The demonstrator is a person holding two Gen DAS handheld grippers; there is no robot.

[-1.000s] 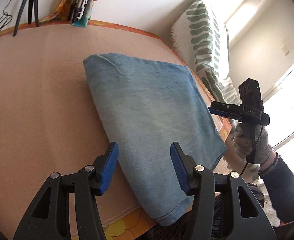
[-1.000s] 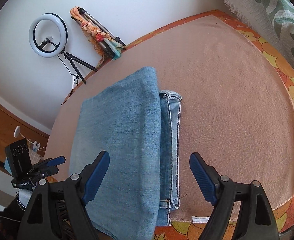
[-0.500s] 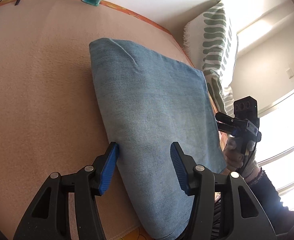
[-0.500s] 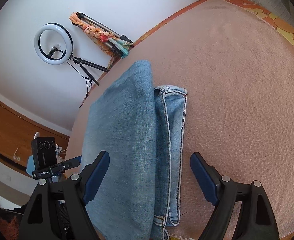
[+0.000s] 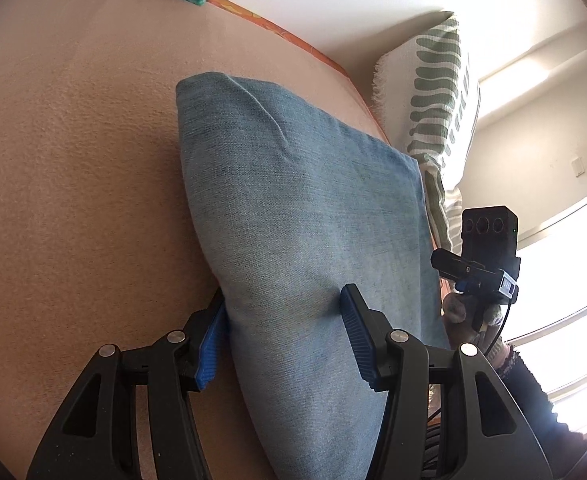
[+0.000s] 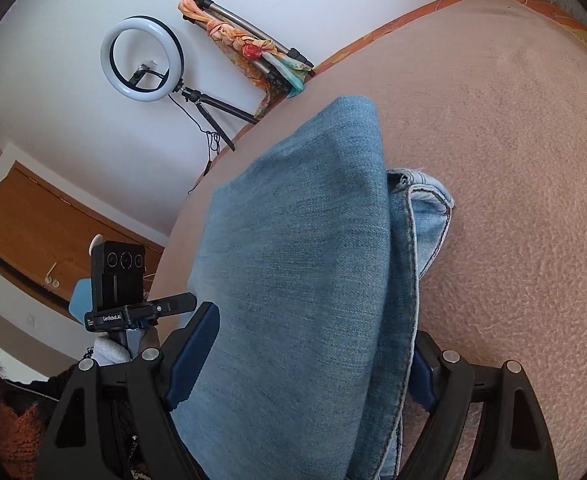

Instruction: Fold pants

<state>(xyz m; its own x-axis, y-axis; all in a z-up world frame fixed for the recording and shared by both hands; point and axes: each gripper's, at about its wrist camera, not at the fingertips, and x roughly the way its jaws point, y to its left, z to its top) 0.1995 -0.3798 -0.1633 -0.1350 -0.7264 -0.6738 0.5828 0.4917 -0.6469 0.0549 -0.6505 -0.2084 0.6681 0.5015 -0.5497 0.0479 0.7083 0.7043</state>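
Pretty far along: jeans [image 5: 305, 216] already folded into a thick stack on the bed [image 5: 73, 160], left gripper [image 5: 281, 340] and right gripper [image 6: 301, 360] fingers apart, straddling its near corners, nothing clamped yet, probably one last fold left.

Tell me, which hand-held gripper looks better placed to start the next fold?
Neither clearly: the left hand-held gripper and right hand-held gripper each straddle a near edge of the folded blue denim pants, open.

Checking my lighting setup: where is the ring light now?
In the right wrist view, the ring light stands upper left against the white wall, beside the scarf-wrapped tripod.
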